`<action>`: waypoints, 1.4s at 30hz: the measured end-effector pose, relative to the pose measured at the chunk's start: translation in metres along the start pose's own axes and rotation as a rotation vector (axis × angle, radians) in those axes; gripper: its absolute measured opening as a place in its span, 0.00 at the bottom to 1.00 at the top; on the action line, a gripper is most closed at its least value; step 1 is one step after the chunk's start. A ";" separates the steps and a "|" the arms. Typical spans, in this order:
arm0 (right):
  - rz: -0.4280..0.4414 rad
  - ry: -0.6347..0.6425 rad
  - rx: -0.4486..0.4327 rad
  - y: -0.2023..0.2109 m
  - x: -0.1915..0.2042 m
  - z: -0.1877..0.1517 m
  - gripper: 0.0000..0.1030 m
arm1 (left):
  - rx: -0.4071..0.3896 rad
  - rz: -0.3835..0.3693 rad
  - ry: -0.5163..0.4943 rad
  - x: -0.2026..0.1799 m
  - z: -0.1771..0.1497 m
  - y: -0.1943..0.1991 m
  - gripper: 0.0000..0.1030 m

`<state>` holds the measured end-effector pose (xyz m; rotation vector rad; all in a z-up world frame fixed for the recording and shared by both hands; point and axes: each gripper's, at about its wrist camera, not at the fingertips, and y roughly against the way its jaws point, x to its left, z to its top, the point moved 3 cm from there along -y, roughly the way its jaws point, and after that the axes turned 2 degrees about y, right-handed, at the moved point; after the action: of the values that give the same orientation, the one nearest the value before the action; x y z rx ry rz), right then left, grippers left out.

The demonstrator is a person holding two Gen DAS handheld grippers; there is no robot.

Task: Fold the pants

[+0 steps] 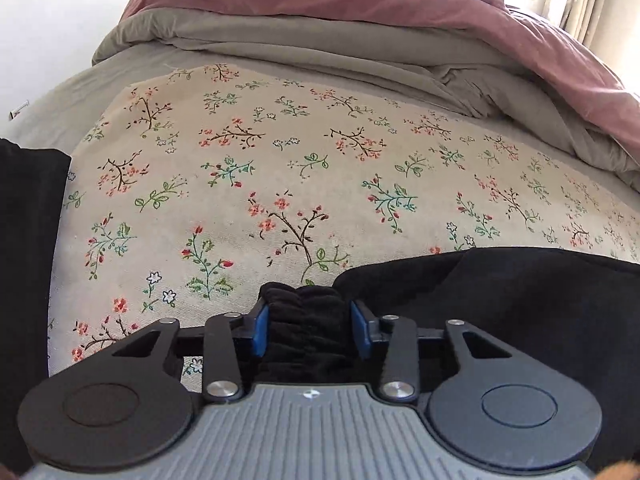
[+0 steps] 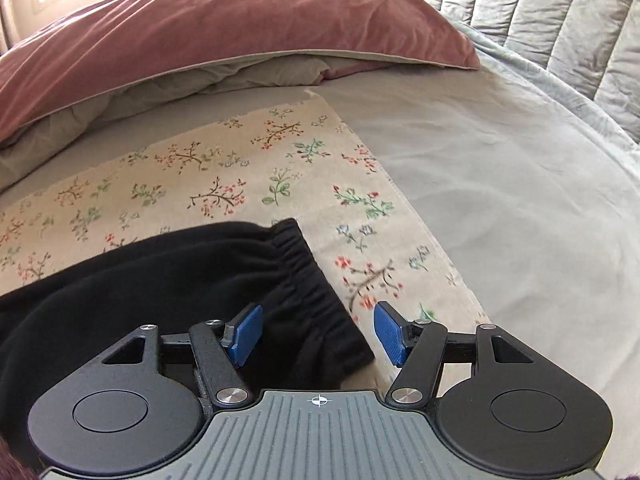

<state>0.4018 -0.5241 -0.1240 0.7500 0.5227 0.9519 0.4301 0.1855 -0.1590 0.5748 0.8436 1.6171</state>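
Left wrist view: the black pants [image 1: 500, 300] are spread on the floral cloth [image 1: 280, 160], with a bunched elastic band clamped between the blue pads of the left gripper [image 1: 306, 326], which is pitched steeply downward. The right gripper [image 2: 318, 334] is likewise pitched down, its pads apart and straddling the waistband [image 2: 308, 276] unpressed. It is judged that both corners should be gripped squarely before the fold is carried across.
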 end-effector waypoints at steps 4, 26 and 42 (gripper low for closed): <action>-0.007 0.076 0.016 -0.040 0.012 0.014 0.45 | -0.036 0.002 0.026 0.009 0.007 0.007 0.26; -0.026 0.052 -0.062 -0.044 0.023 0.030 0.58 | -0.032 0.047 0.021 -0.003 0.021 -0.023 0.45; 0.087 -0.049 -0.537 0.165 0.022 0.070 0.17 | -0.349 -0.226 0.254 0.074 0.022 0.112 0.18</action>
<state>0.3738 -0.4684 0.0456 0.3106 0.1739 1.0904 0.3616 0.2534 -0.0638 0.0267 0.7552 1.5986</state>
